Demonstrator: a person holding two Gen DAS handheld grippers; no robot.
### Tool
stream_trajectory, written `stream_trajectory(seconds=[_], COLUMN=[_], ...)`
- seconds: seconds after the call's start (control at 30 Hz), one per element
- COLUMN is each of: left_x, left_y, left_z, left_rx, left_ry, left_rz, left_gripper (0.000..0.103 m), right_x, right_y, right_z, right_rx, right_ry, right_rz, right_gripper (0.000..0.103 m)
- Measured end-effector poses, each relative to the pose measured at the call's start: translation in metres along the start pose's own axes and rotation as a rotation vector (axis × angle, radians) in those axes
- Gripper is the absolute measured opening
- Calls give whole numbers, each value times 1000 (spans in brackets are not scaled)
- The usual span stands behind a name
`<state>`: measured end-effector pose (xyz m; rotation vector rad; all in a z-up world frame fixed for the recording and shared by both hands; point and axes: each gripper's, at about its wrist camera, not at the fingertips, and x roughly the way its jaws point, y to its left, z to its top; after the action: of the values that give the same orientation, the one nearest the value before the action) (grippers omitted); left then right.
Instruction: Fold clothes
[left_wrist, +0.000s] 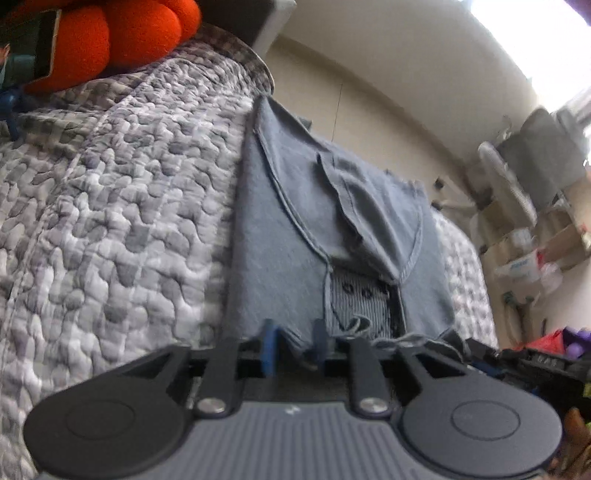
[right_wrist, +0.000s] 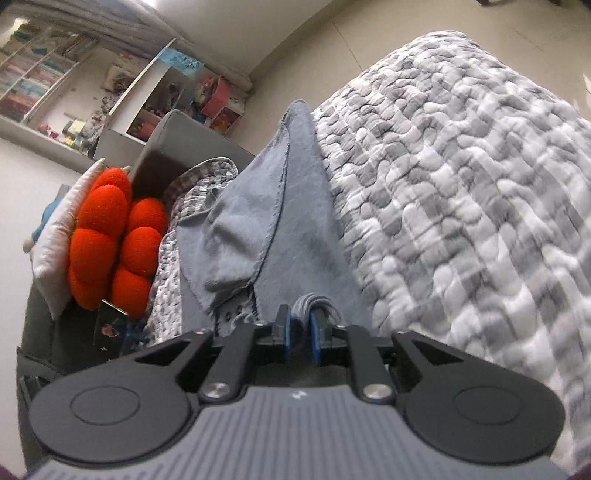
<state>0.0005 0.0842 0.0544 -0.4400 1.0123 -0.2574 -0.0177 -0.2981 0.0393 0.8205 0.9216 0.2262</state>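
Note:
Grey-blue shorts (left_wrist: 295, 229) with a ribbed waistband (left_wrist: 360, 302) and drawstring lie stretched over a quilted bedspread (left_wrist: 110, 221). My left gripper (left_wrist: 293, 349) is shut on the waistband edge at one side, cloth bunched between its blue pads. In the right wrist view the same shorts (right_wrist: 295, 229) run away from me, one leg folded over. My right gripper (right_wrist: 300, 338) is shut on the other end of the waistband, whose ribbed cloth shows between the blue pads (right_wrist: 317, 338).
An orange flower-shaped cushion (right_wrist: 110, 243) and a white pillow (right_wrist: 55, 236) rest against a dark headboard (right_wrist: 177, 147). The grey quilt (right_wrist: 461, 203) spreads wide to the right. Shelves (right_wrist: 55, 74) and clutter line the walls; boxes and a fan (left_wrist: 517, 206) stand beyond the bed.

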Motion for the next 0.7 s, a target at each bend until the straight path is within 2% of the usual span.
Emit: stream_trajectory(seconds=[0.07,0.2,0.27,0.33,0.47,0.57,0.7], left_x=[-6,-20,-25,-26,-13,-9,-4], left_y=[7,12,12,12,5,-2,-10], left_z=[6,15,15,12,4,-3,-8], left_rx=[-22,-12,16,61,199,269,329], left_ry=[-36,-114,-142,-150,-103,-79,-53], left_rz=[-20,-57,-66,-68,-49,-81,-72], left_gripper=[35,41,42,45,45,45,43], right_x=[-1,-19,-26,-27,-16,-6,3], right_y=[-1,13,18,20,25,27,30], right_z=[5,16,17,13,-3,-12,-17], right_rx=[-28,-159,-244,-336,-509,-590,-635], right_ry=[-13,-88,-127,-121,-77,-50,-28], right_rz=[6,36,39,35,7,-3,-33], right_gripper=[44,55,55,55,55,55,55])
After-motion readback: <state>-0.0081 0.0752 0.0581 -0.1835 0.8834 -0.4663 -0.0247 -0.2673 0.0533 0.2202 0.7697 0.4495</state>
